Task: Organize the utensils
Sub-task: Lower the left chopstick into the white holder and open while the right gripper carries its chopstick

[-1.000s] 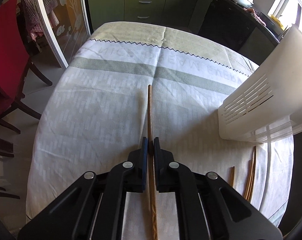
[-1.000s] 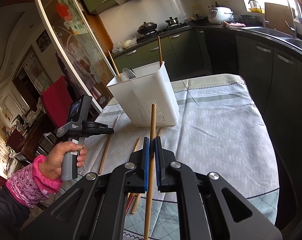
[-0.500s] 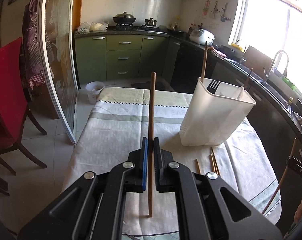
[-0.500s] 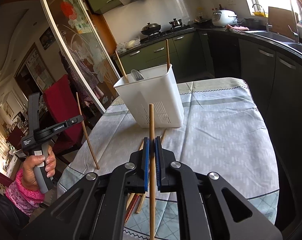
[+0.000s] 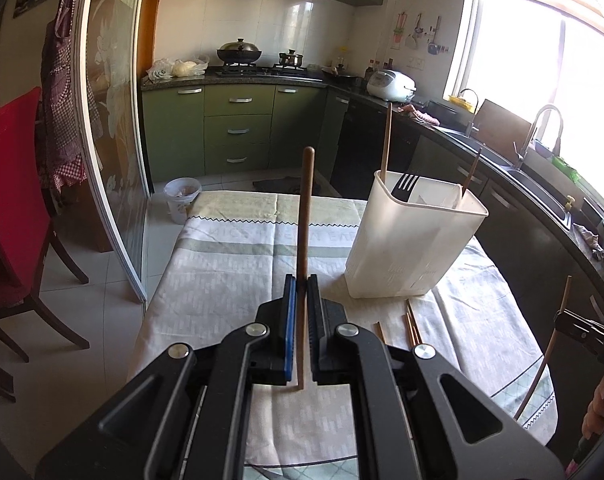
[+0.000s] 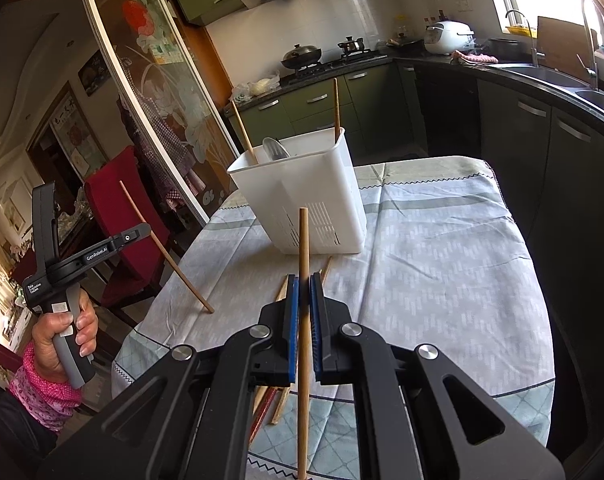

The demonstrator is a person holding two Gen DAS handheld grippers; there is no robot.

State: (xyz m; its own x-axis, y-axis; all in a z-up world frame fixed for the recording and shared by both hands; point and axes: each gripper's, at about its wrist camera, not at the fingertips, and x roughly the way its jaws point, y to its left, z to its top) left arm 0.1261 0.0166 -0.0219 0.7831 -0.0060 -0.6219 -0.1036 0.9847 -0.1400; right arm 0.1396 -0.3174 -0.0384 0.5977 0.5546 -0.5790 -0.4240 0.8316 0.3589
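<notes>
My left gripper [image 5: 301, 280] is shut on a dark brown chopstick [image 5: 305, 216] held upright above the table's near left part. It also shows in the right wrist view [image 6: 135, 236] with that chopstick [image 6: 165, 252]. My right gripper [image 6: 303, 280] is shut on a light wooden chopstick [image 6: 304, 240], upright, in front of the white utensil holder [image 6: 302, 196]. The holder [image 5: 414, 240] stands on the table and holds a fork [image 5: 405, 185], a spoon [image 6: 275, 149] and two chopsticks. Several loose chopsticks [image 5: 410, 326] lie on the cloth before it.
The table [image 6: 442, 272] has a pale patterned cloth. A red chair [image 5: 9, 200] stands at its left, beside a glass sliding door [image 5: 109, 140]. Green kitchen cabinets [image 5: 237, 136] and a dark counter with a sink [image 5: 542, 168] run behind and right.
The left gripper has tilted up from looking down at the table to level, and lifted its chopstick upright. The right gripper has moved a little closer to the holder.
</notes>
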